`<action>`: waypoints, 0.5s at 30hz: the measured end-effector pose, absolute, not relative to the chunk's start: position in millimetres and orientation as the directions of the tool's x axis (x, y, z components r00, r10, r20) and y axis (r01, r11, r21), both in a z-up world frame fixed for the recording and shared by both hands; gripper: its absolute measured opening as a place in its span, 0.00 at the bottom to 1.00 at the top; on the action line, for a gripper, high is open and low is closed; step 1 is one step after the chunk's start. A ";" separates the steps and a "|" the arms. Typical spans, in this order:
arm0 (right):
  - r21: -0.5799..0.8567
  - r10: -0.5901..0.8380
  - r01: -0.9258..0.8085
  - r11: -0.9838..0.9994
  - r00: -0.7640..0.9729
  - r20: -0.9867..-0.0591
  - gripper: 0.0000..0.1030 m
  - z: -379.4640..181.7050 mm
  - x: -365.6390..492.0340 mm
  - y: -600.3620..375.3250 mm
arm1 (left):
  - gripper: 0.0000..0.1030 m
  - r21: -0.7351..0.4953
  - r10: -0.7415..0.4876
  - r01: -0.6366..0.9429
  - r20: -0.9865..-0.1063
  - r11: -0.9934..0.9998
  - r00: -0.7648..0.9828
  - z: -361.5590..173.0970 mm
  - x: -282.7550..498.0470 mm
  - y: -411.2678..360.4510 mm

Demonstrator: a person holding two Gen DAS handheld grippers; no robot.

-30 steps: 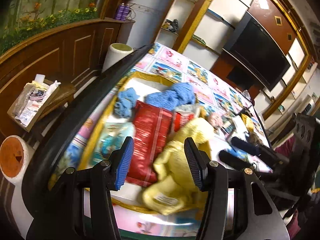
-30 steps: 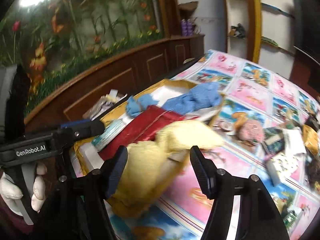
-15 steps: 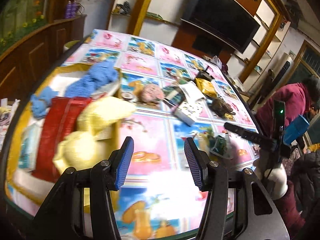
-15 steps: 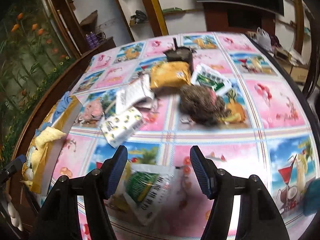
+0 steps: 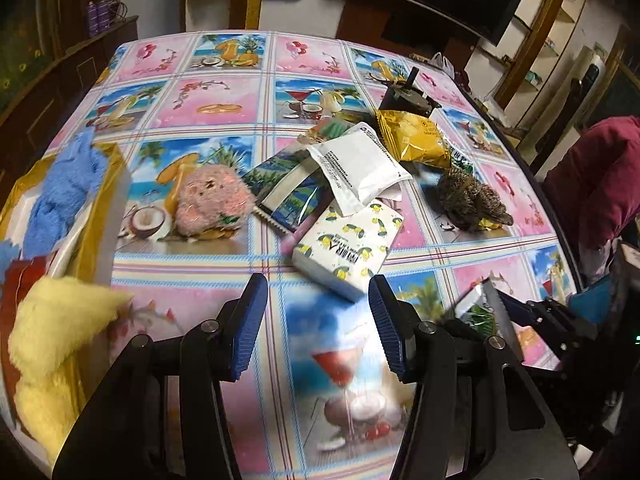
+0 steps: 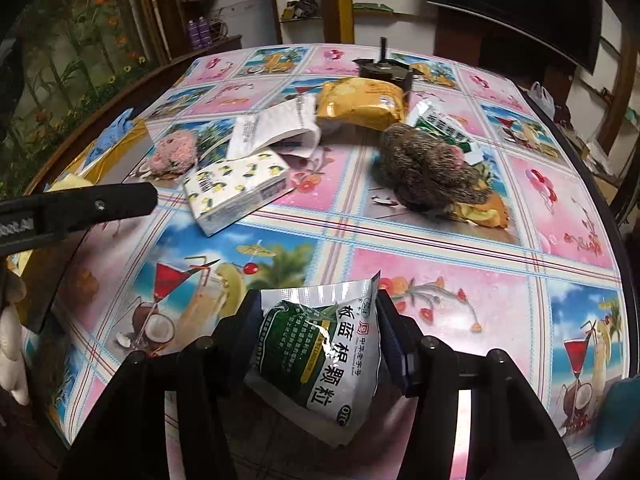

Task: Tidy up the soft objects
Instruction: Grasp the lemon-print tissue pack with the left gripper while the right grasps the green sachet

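The right tongs (image 6: 316, 338) are closing on a green-and-white foil sachet with printed characters (image 6: 320, 356), which sits between the jaws near the front edge of the tabletop (image 6: 460, 264); the pads look to be at its sides, though whether they grip firmly yet cannot be told. The left tongs (image 5: 316, 322) hang partly open and empty above the patterned cloth, just short of a white tissue pack printed with lemons (image 5: 348, 252). Beyond that, toward the middle of the tabletop, lie a fluffy pink plush toy (image 5: 214, 204), a white paper pouch (image 5: 360, 168), a blue-and-white foil packet (image 5: 288, 196), a crinkled yellow snack bag (image 5: 412, 138) and a brown bristly plush animal (image 5: 472, 200). At the left edge stands a gold-rimmed box (image 5: 112, 184) already holding a blue towel (image 5: 60, 192), a yellow fleece cloth (image 5: 56, 328) and a red packet (image 5: 24, 276). By my reading the sorting is partway done: several soft things are boxed, but at least five more plus the sachet still wait outside it.
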State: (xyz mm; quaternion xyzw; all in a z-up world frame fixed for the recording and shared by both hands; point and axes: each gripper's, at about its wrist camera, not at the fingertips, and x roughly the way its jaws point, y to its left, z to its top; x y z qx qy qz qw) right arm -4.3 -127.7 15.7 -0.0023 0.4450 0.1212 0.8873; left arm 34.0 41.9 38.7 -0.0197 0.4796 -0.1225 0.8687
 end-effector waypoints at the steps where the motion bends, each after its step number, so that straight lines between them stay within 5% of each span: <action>1: 0.123 0.213 -0.191 0.974 0.577 -0.789 0.54 16.2 -2.2 -137.0 | 0.51 -0.127 -0.218 0.207 -0.830 0.970 0.513 34.6 40.2 34.2; 11: 0.192 0.239 -0.143 0.971 0.581 -0.778 0.56 17.0 -3.7 -157.2 | 0.70 0.033 -0.151 0.326 -0.840 0.945 0.522 8.0 70.7 -14.5; 15: 0.201 0.247 -0.143 0.969 0.581 -0.776 0.56 16.7 0.2 -154.5 | 0.51 0.008 -0.173 0.329 -0.837 0.944 0.518 7.4 64.8 -12.8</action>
